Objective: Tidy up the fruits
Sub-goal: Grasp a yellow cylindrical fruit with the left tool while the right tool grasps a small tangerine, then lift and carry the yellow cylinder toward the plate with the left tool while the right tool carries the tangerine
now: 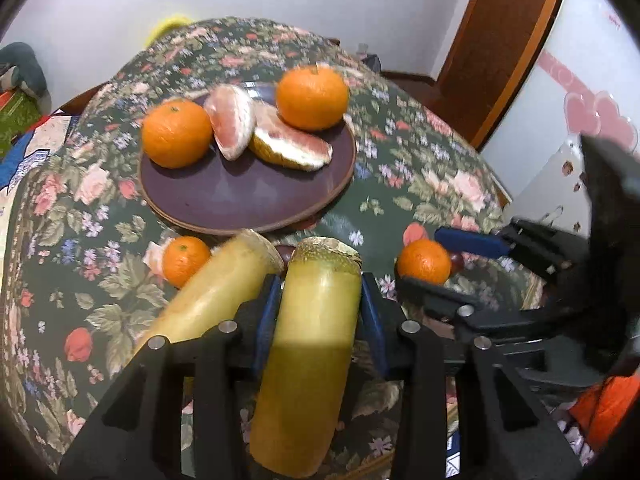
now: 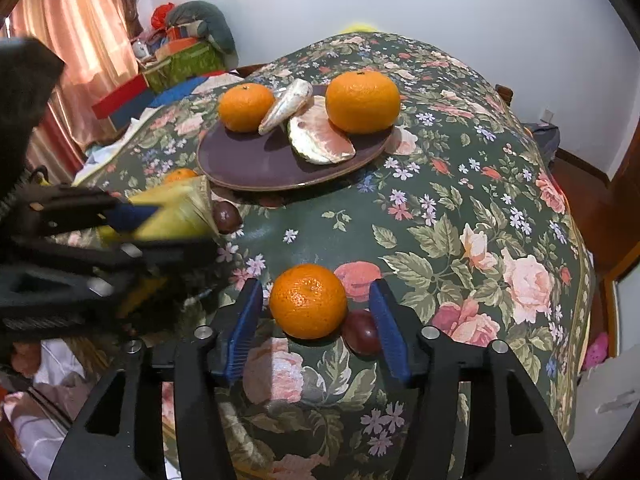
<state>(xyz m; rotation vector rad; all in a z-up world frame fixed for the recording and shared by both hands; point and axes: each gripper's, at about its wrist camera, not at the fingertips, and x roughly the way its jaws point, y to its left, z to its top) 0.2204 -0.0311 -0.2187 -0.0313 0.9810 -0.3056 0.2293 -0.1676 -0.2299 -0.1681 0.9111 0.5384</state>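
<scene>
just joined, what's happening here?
Fruit is being gathered onto the purple plate, which already holds two oranges and two pomelo pieces. The left hand-held gripper is shut on a yellow-green cane piece; a second piece lies beside it. The right hand-held gripper is open around a loose orange, with a dark round fruit touching it.

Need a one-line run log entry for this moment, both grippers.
left gripper: shut on sugarcane piece | right gripper: open, straddling mandarin on tablecloth | plate: two mandarins, two pomelo segments
</scene>
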